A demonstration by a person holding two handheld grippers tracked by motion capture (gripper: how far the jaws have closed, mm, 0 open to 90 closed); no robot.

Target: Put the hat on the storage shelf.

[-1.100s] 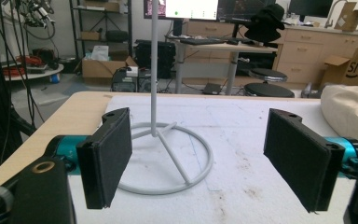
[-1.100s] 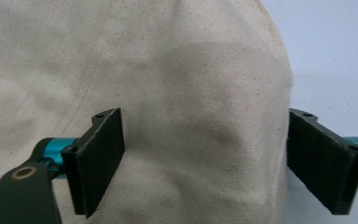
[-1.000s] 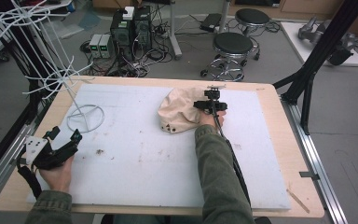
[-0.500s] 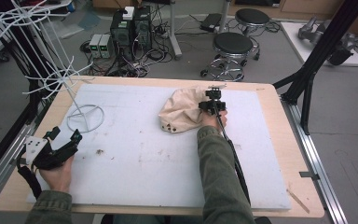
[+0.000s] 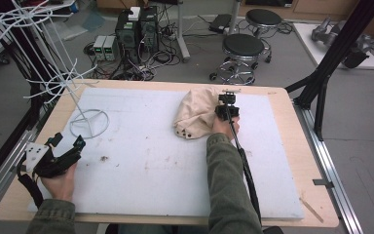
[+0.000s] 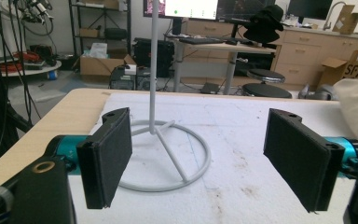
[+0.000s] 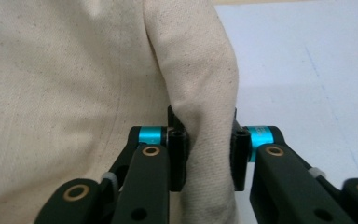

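A beige cloth hat [image 5: 195, 116] lies crumpled on the white foam board [image 5: 175, 165], right of its middle at the far side. My right gripper [image 5: 225, 101] is at the hat's right edge. In the right gripper view it [image 7: 209, 149] is shut on a fold of the beige fabric [image 7: 200, 84]. My left gripper [image 5: 68, 142] rests at the board's near left corner, held in a hand. Its pads [image 6: 109, 156] stand wide apart with nothing between them, so it [image 6: 200, 158] is open. It faces a white wire stand [image 6: 168, 154].
The white wire stand's ring base [image 5: 90, 123] sits on the board's far left, and its branching arms [image 5: 53, 83] reach up and left beyond the table. The wooden table edge [image 5: 292, 117] frames the board. Stools [image 5: 243, 46] and computer boxes [image 5: 136, 29] stand on the floor beyond.
The right gripper and the hat's gripped edge have shifted slightly to the right. The left gripper has stayed where it was.
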